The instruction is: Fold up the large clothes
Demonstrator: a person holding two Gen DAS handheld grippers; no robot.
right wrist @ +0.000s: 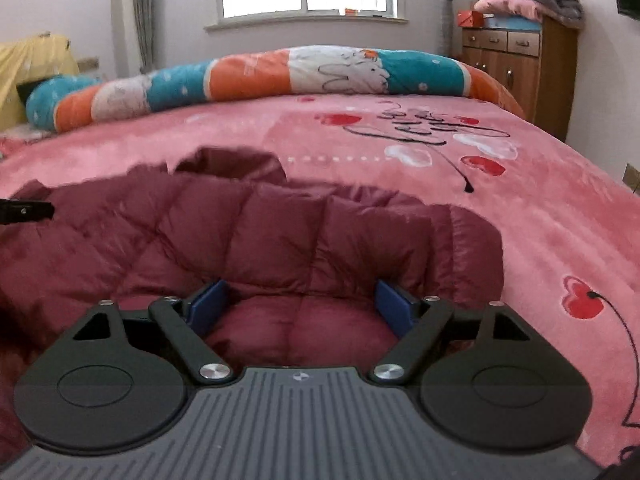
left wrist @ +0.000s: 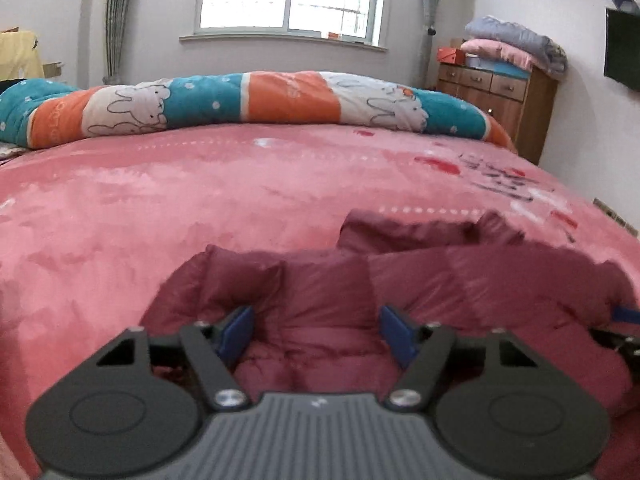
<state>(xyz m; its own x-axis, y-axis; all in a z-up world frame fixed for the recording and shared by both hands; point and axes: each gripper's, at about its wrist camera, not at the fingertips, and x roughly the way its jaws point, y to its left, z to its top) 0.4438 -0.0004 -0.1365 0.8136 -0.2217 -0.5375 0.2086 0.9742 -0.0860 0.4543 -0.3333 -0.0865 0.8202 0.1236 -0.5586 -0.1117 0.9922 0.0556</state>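
**Maroon puffer jacket on the bed, both tongs open**

We see the maroon quilted puffer jacket (right wrist: 260,240) lying bunched on the pink bed blanket (right wrist: 560,220). The left tongs (left wrist: 316,334) and right tongs (right wrist: 302,310) stand open over it, padding bulging between the pads, nothing clamped. A rolled cartoon-rabbit quilt (left wrist: 256,100) lies beyond.

The pink blanket (right wrist: 540,216) on the bed carries black cursive writing (right wrist: 424,130) among red and white hearts, but its letters are too looped and blurred to make out in either view. The rolled quilt (left wrist: 280,100) at the far side has pale lettering on its orange patches (left wrist: 294,87), too faint and distorted to read; nothing else bears legible text
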